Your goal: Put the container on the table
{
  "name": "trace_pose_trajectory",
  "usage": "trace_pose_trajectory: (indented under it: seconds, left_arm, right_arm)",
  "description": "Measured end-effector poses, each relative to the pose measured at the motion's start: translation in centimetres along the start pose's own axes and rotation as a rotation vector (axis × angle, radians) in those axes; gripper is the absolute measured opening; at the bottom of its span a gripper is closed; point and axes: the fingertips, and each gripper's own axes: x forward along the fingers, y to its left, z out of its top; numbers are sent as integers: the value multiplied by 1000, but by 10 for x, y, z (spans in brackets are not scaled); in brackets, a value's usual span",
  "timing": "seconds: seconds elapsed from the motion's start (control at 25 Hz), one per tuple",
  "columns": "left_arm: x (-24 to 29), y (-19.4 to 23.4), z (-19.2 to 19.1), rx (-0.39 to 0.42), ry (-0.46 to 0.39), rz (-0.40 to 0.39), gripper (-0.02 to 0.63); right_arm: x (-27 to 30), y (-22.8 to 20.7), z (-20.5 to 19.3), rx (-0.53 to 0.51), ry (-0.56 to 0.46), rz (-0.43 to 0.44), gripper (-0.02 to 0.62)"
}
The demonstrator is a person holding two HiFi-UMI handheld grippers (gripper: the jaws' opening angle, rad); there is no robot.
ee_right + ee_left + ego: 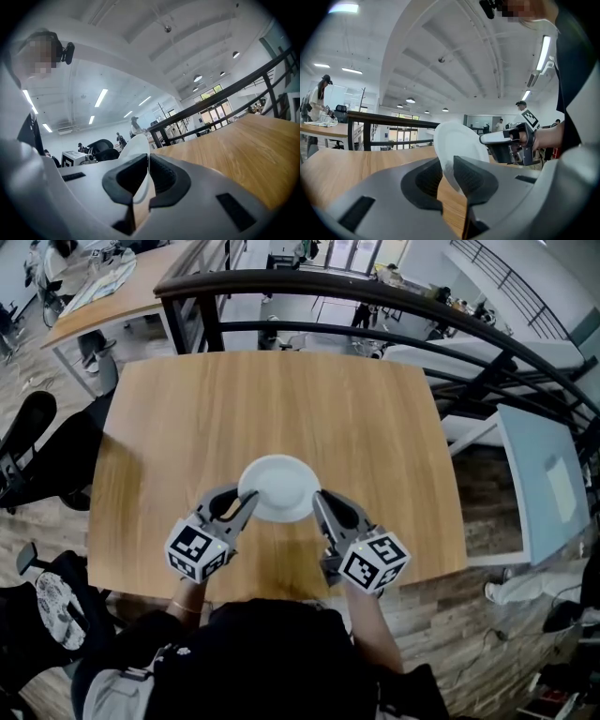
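Your left gripper (242,504) and right gripper (323,506) each clamp the round container's (278,486) rim — mouth up, empty — over the table (187,418).

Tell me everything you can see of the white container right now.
The container is a round, shallow, plain white dish, smooth like plastic and empty. It is over the near half of the wooden table, held by its thin rim: the left gripper and the right gripper are each closed on opposite edges. Whether its base touches the wood cannot be told.
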Motion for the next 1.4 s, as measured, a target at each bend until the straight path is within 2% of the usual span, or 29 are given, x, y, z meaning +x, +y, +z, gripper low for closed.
trace_pose_trajectory:
  seconds: [0.32, 0.68, 1.4]
  left_arm:
    - [4, 3, -18, -20, 39, -8, 64]
    - [12, 17, -43, -58, 93, 11, 67]
    - [29, 44, -80, -69, 216, 16, 83]
  right_arm:
    - [5, -9, -16, 14, 48, -39, 23]
    - [21, -21, -32, 19, 128, -38, 23]
    - [55, -53, -70, 89, 234, -55, 23]
